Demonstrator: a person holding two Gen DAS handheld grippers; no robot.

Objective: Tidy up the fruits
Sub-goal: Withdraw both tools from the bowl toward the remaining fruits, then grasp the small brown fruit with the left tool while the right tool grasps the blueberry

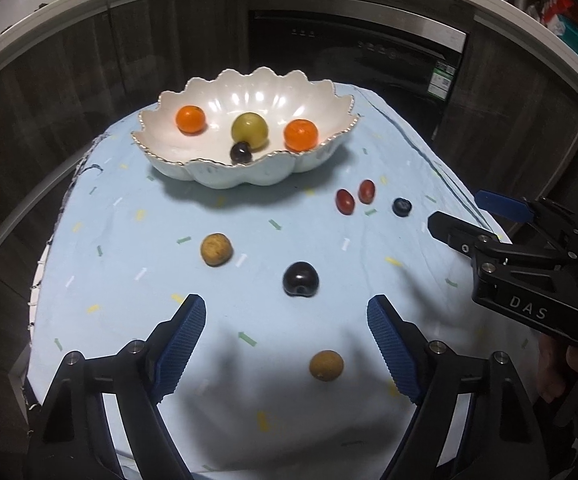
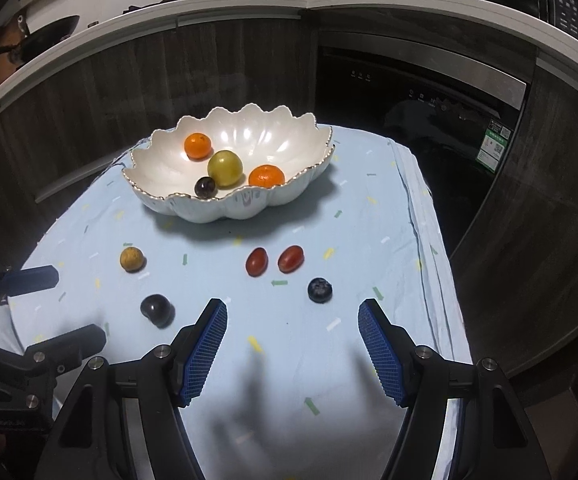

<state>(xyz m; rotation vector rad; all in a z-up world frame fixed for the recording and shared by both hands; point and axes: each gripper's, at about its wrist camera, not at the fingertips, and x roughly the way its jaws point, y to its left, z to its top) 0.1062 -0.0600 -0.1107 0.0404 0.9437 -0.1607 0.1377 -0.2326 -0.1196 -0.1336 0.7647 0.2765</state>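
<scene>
White letters "DAS" on the black body of the right claw (image 1: 451, 216) seen at the right side of the left wrist view, green label with a QR code on the far black appliance (image 2: 441, 92), its small print not readable

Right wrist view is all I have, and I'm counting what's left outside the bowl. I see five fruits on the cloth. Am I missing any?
Observer: Yes, one. A second brown round fruit lies on the blue cloth, nearer the person than the dark round fruit.
Operator: Is the left gripper on it?
Observer: No. The left gripper is open; the fruit shows between its jaws, not gripped.
Operator: Where does mine sit, seen from outside?
Observer: The right gripper hangs just right of the blueberry, holding nothing.
</scene>
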